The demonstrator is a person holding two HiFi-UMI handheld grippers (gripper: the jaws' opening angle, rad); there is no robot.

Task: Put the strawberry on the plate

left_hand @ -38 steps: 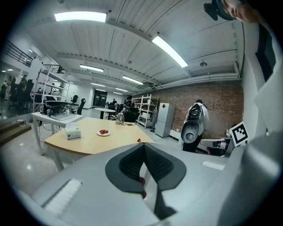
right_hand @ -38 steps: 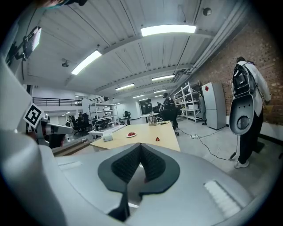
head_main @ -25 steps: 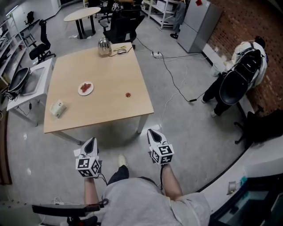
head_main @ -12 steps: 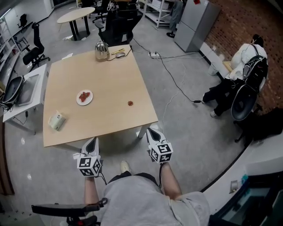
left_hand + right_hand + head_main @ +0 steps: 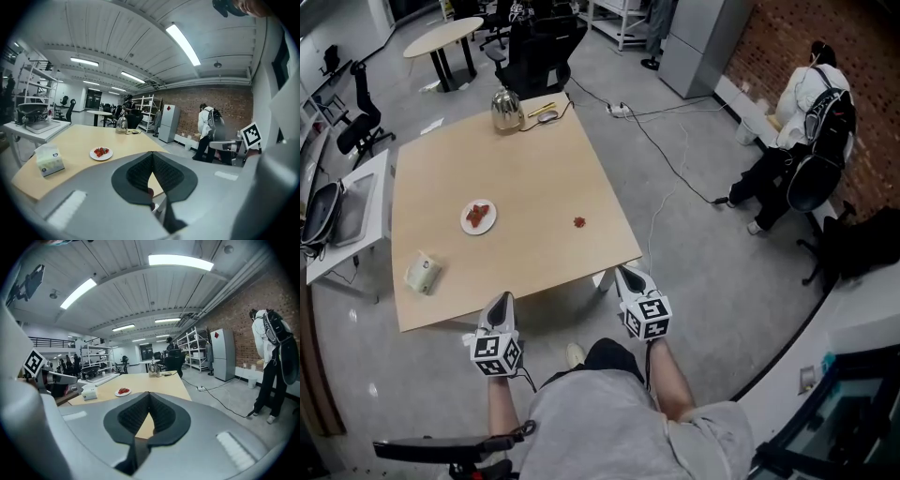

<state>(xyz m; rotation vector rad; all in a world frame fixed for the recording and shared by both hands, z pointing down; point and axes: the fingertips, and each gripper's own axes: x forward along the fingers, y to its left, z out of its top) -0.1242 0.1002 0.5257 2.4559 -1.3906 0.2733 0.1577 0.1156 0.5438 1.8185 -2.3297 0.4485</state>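
A single red strawberry (image 5: 579, 222) lies on the light wooden table (image 5: 534, 169), toward its right side. A white plate (image 5: 478, 217) with red strawberry pieces sits left of it; the plate (image 5: 101, 153) shows in the left gripper view, and the plate (image 5: 123, 391) shows small in the right gripper view. My left gripper (image 5: 502, 300) is held just short of the table's near edge. My right gripper (image 5: 628, 277) is off the near right corner. Both have their jaws shut with nothing between them, as the left gripper (image 5: 151, 152) and the right gripper (image 5: 149, 392) show in their own views.
A tissue box (image 5: 423, 272) lies near the table's front left. A metal kettle (image 5: 506, 110) stands at the far edge. A cable (image 5: 666, 173) runs over the floor on the right, where a person (image 5: 811, 103) stands. A side table (image 5: 342, 211) adjoins the left.
The table has drawn nearer in the head view. Both grippers have come forward to the table's near edge, still shut.
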